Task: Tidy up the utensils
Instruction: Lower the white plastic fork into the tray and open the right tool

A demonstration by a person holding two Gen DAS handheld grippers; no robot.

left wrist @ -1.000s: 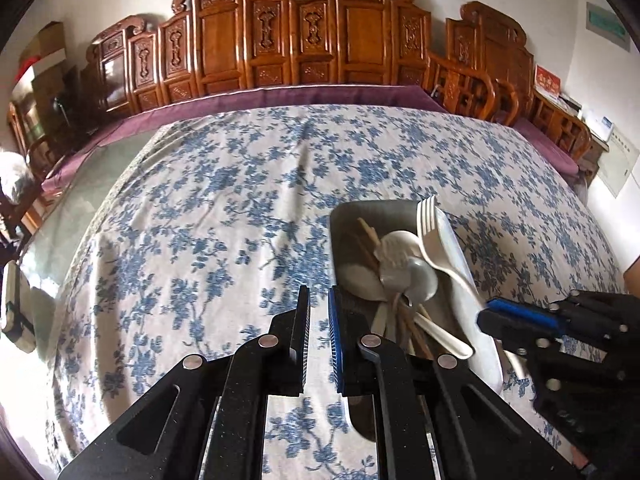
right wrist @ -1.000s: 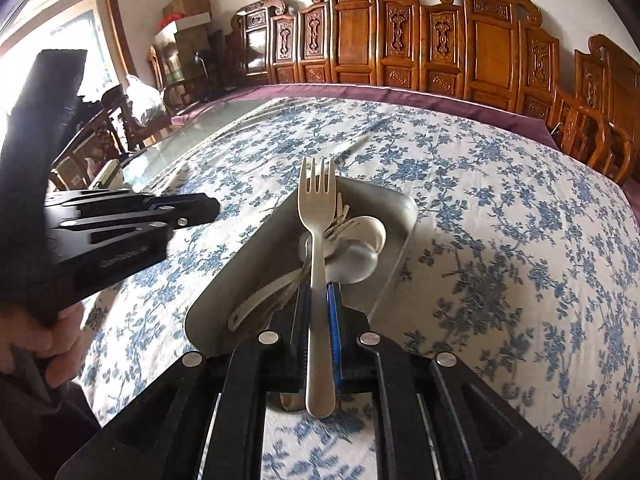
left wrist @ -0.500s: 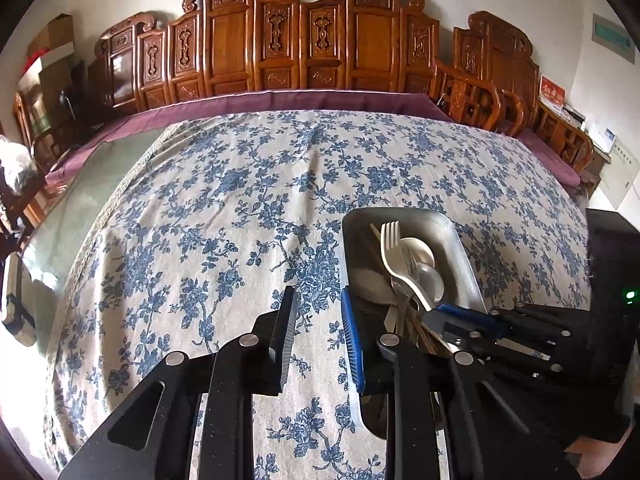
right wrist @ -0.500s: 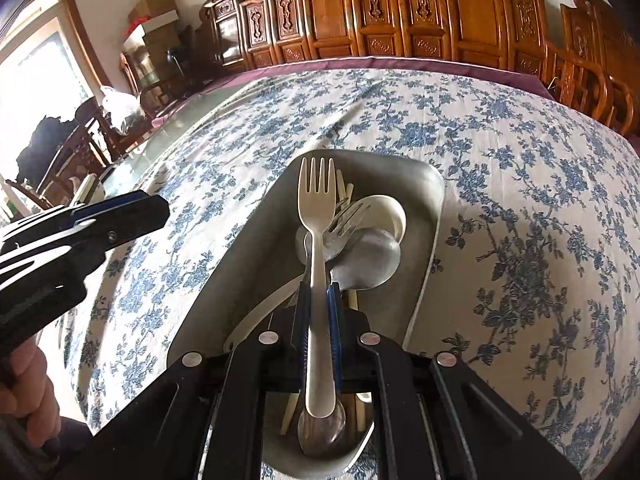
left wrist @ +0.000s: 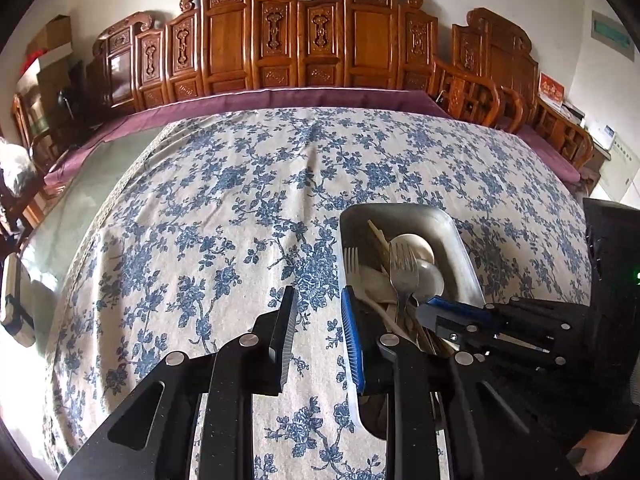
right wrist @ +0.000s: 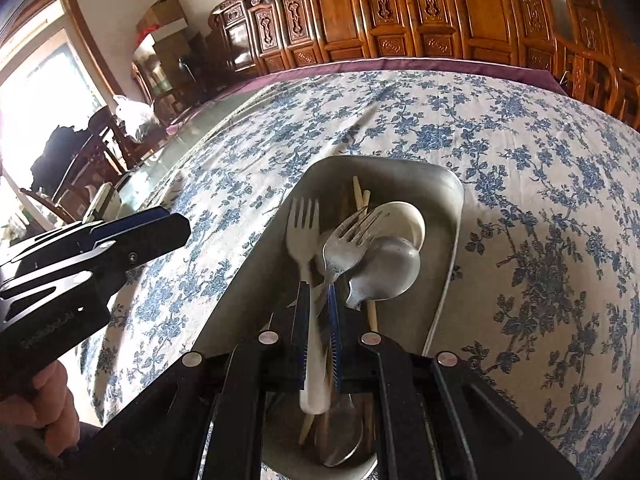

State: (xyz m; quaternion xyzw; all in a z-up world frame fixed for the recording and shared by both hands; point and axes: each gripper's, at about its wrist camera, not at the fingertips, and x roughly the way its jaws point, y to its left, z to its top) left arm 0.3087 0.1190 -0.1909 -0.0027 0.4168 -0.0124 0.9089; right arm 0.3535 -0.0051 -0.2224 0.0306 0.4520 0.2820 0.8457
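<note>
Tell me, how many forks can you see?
2. A white plastic fork lies along the grey metal tray's left side, between the right gripper's fingers. A shiny metal fork lies over the spoons. More may be buried underneath.

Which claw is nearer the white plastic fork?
Right. The right claw is shut on the white plastic fork over the grey metal tray; the left claw hangs open beside the tray, over the floral tablecloth.
</note>
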